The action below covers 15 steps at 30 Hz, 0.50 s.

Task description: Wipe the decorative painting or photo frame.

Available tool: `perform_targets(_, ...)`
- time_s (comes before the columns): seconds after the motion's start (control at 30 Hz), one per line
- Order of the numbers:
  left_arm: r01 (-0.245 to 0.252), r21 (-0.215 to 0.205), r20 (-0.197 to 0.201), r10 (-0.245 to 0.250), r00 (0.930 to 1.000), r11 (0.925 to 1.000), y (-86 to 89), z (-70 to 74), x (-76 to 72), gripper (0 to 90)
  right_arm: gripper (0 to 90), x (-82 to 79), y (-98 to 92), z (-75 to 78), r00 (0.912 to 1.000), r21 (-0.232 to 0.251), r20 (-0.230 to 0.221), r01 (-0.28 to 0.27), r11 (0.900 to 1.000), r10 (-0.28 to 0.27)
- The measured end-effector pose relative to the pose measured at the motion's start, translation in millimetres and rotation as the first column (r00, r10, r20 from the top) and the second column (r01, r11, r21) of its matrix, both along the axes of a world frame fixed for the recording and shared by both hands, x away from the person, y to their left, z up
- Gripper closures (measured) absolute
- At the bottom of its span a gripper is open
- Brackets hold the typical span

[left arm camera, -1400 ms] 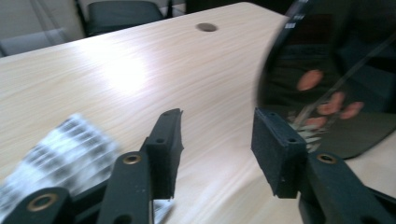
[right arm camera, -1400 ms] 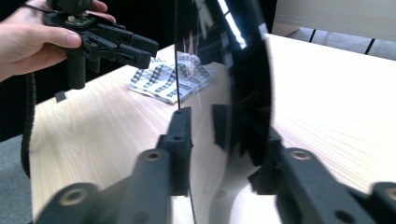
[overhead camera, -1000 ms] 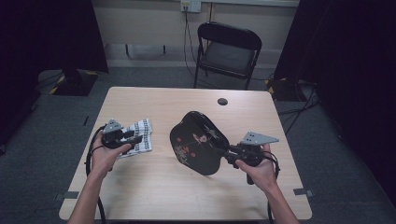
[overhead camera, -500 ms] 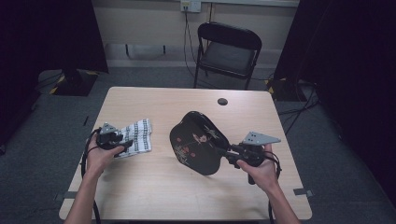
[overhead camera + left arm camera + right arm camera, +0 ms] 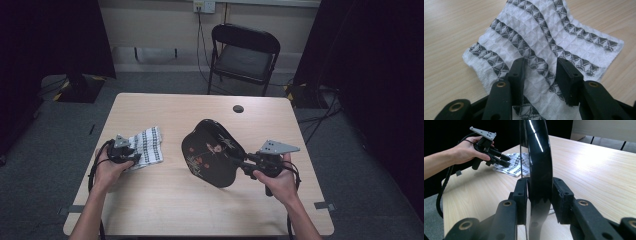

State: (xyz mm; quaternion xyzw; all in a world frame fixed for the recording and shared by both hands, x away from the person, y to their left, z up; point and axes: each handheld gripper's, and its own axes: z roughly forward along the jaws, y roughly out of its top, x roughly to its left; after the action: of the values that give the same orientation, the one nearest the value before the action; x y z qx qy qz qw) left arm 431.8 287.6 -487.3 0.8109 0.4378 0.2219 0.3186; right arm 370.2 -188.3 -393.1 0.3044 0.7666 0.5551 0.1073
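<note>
Left gripper (image 5: 540, 72) jaws just closing, cloth (image 5: 544, 42) straddled near table (image 5: 200, 210) left edge; black tray (image 5: 537, 157) clamped upright by right gripper (image 5: 540, 195).

A light wooden desk (image 5: 165, 205) stands on grey carpet (image 5: 45, 200). A small dark round disc (image 5: 238, 108) lies near the desk's far edge, toward the far right corner. Behind the far edge stands a black folding chair (image 5: 244, 57). Cables (image 5: 202, 35) hang from a wall outlet (image 5: 204, 6). Black curtains (image 5: 45, 40) flank both sides.
</note>
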Motion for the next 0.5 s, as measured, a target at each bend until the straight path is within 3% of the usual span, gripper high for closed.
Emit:
perform_targets(0.1, 0.020, -0.002, 0.019, -0.020, 0.9996, 0.9998, -2.9, -1.9, -2.2, 68.9, 68.7, 0.5, -1.1, 0.4, 1.0000, -0.003, 0.003, -0.002, 1.000, 0.002)
perform_targets(0.13, 0.017, -0.066, 0.016, -0.016, 0.9997, 0.9977, -3.8, -4.2, -4.8, 71.8, 69.2, 0.5, -1.2, 0.6, 1.0000, -0.006, 0.007, -0.003, 1.000, 0.003)
perform_targets(0.43, 0.051, -0.104, 0.031, -0.048, 0.9983, 0.9932, -14.8, -7.2, -24.8, 78.2, 69.8, -0.4, -2.4, 2.2, 0.9999, -0.004, 0.012, 0.001, 1.000, -0.001)
perform_targets(0.47, 0.063, -0.129, 0.011, -0.062, 0.9980, 0.9896, -17.4, -6.4, -29.6, 78.5, 69.8, -0.3, -2.2, 1.8, 0.9999, -0.004, 0.011, 0.000, 1.000, 0.000)
perform_targets(0.5, 0.063, -0.129, 0.011, -0.062, 0.9980, 0.9896, -17.4, -6.4, -29.6, 78.5, 69.7, 0.1, -1.9, 1.3, 1.0000, -0.004, 0.008, -0.001, 1.000, 0.001)
